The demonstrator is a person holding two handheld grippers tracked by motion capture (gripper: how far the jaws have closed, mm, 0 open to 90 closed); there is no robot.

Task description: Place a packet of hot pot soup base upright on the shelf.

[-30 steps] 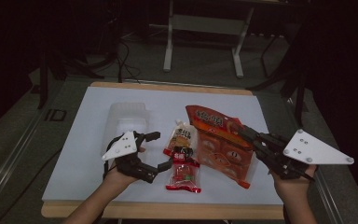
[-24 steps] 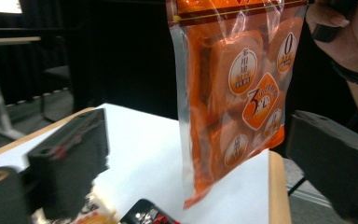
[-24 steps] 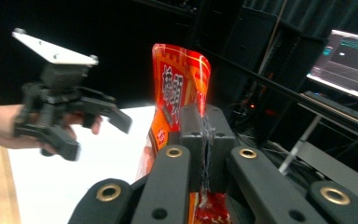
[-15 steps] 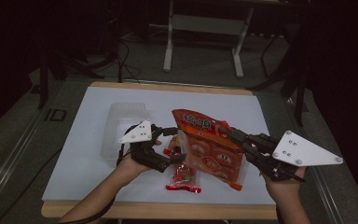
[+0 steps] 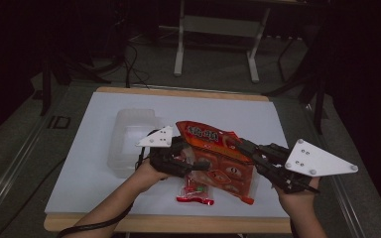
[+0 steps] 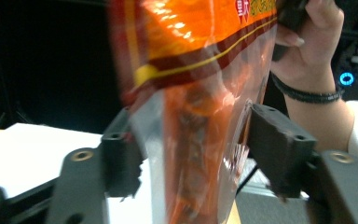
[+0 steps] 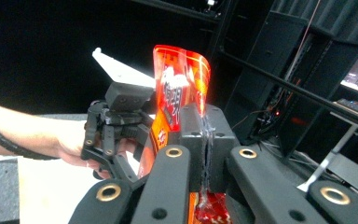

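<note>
An orange snack bag hangs above the table between both hands. My right gripper is shut on the bag's right edge; in the right gripper view its pads pinch the film of the bag. My left gripper sits at the bag's left end. Its jaws have just been closing and stand on either side of the bag, close to the film but not squeezing it. The left gripper also appears beyond the bag in the right gripper view.
A smaller red snack packet lies on the white table top beneath the bag. A clear plastic container stands left of my left hand. Dark floor and table legs lie beyond the far edge.
My left gripper has moved right to the bag and its jaws have narrowed around it. The right gripper has brought the bag a little to the left and higher.
</note>
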